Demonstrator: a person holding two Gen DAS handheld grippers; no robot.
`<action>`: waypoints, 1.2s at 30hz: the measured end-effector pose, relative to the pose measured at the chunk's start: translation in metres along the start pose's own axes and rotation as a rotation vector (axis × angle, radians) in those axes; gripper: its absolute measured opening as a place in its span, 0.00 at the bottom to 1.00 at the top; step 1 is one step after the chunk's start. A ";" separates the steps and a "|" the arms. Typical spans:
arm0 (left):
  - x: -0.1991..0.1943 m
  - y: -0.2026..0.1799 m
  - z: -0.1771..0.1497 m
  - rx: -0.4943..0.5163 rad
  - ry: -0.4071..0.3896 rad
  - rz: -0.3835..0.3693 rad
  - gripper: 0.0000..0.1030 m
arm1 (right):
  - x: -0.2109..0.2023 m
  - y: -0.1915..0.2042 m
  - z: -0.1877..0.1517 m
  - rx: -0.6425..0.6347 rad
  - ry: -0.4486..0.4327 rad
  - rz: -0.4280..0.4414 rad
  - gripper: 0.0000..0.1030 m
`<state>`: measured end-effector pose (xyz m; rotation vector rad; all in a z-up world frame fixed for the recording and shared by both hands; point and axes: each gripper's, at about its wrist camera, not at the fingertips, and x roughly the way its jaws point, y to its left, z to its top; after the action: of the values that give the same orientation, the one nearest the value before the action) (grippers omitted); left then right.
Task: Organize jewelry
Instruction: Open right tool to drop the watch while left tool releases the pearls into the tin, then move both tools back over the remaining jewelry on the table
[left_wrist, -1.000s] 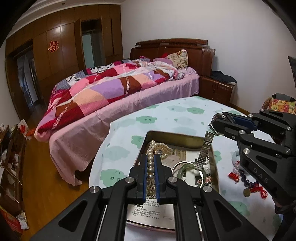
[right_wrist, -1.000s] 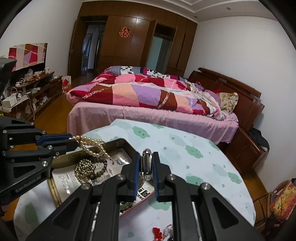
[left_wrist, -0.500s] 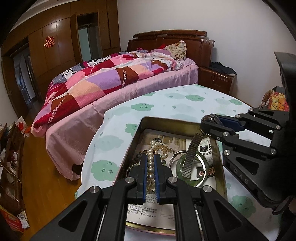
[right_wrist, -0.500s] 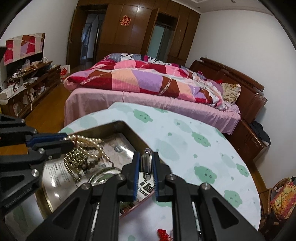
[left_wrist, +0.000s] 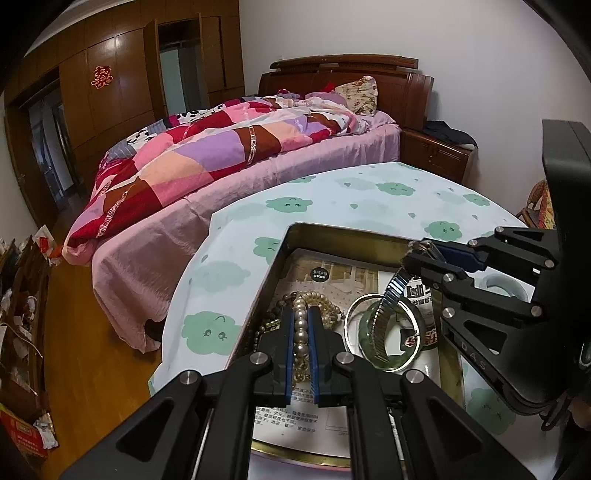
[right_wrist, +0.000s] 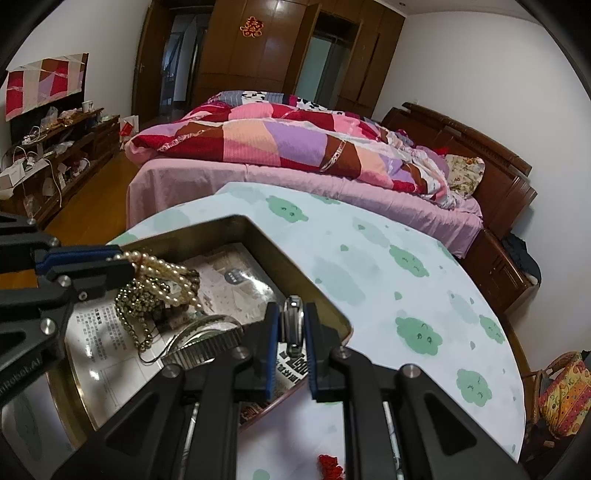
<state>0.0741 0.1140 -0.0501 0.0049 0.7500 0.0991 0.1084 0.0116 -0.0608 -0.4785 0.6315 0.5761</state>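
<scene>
My left gripper (left_wrist: 300, 314) is shut on a pearl necklace (left_wrist: 300, 328), whose strands hang into a gold metal tin (left_wrist: 343, 232) on the round table. The necklace also shows in the right wrist view (right_wrist: 162, 271), bunched with a darker bead chain (right_wrist: 135, 314). My right gripper (right_wrist: 291, 317) is shut on a metal watch (right_wrist: 293, 325). In the left wrist view its stretch band (left_wrist: 388, 310) dangles down onto bangles (left_wrist: 384, 332) that lie in the tin.
The tin's floor is lined with printed paper (left_wrist: 332, 273). The table wears a pale cloth with green clouds (right_wrist: 406, 266). A red tassel charm (right_wrist: 330, 465) lies on the cloth beside the tin. A bed (left_wrist: 221, 155) stands behind the table.
Both grippers have come lower and closer over the tin, still holding their pieces. The necklace strands and the watch band now reach down to the tin's contents.
</scene>
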 end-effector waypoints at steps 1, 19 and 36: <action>0.000 0.001 0.000 -0.003 0.002 0.004 0.06 | 0.001 0.000 0.000 0.003 0.002 0.002 0.16; -0.002 0.003 0.001 -0.004 0.000 0.027 0.24 | 0.002 -0.005 -0.005 0.031 0.011 0.003 0.21; -0.006 0.003 0.004 -0.008 -0.025 0.066 0.53 | 0.000 -0.005 -0.006 0.034 0.009 -0.002 0.33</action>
<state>0.0724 0.1162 -0.0430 0.0229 0.7246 0.1644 0.1087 0.0043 -0.0642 -0.4501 0.6487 0.5611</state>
